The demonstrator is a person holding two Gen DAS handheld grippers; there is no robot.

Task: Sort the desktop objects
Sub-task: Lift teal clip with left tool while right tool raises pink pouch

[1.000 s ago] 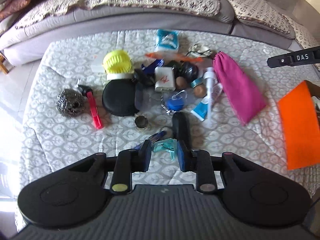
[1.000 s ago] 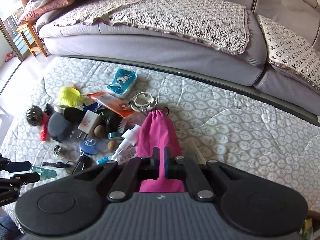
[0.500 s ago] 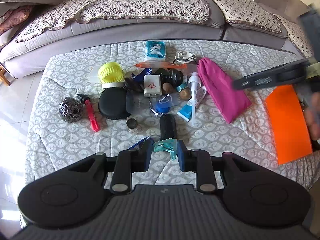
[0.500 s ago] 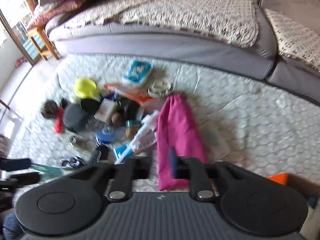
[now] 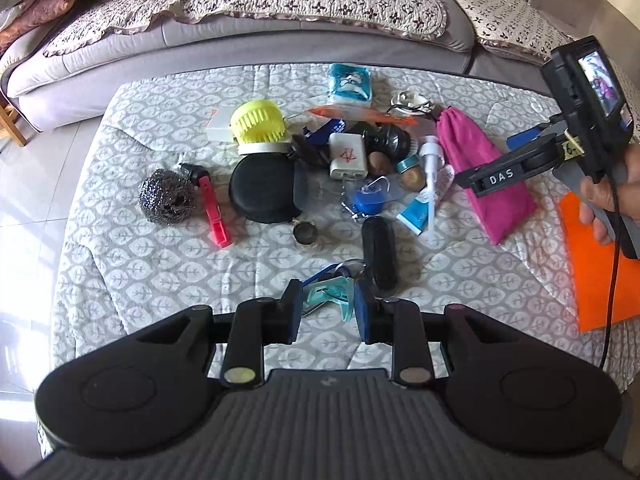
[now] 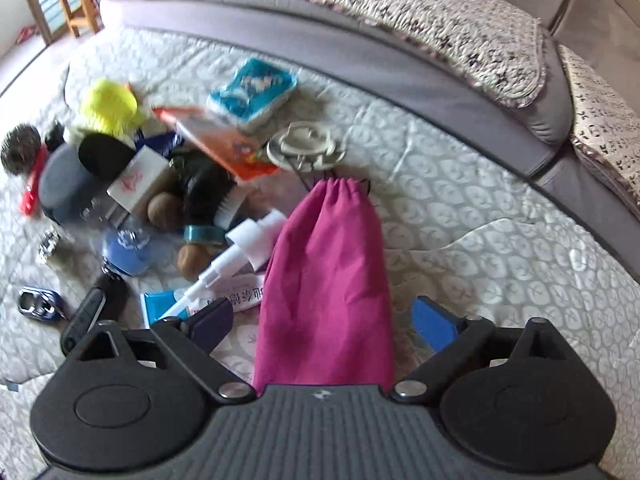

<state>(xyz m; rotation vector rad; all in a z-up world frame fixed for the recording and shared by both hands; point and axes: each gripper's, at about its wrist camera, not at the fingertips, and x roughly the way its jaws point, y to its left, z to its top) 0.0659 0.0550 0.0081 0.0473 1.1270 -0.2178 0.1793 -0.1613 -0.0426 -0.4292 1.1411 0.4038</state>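
Observation:
A pile of small objects lies on a quilted table (image 5: 160, 264). My left gripper (image 5: 326, 308) is shut on a teal plastic clip (image 5: 334, 292) near the table's front, just before a blue carabiner with a key ring (image 5: 340, 270). My right gripper (image 6: 324, 320) is open wide, its fingers on either side of the lower end of a magenta drawstring pouch (image 6: 324, 280). The pouch also shows in the left wrist view (image 5: 476, 172), with the right gripper (image 5: 500, 176) over it.
The pile holds a steel scourer (image 5: 166, 196), red clip (image 5: 214, 212), black round case (image 5: 264, 188), yellow brush (image 5: 258, 122), white charger (image 5: 348, 156), blue tissue pack (image 5: 350, 84), black fob (image 5: 378, 252). An orange sheet (image 5: 600, 264) lies at right. A sofa (image 5: 280, 20) stands behind.
My right gripper has opened wide and moved down over the magenta pouch. My left gripper still holds the teal clip in about the same place.

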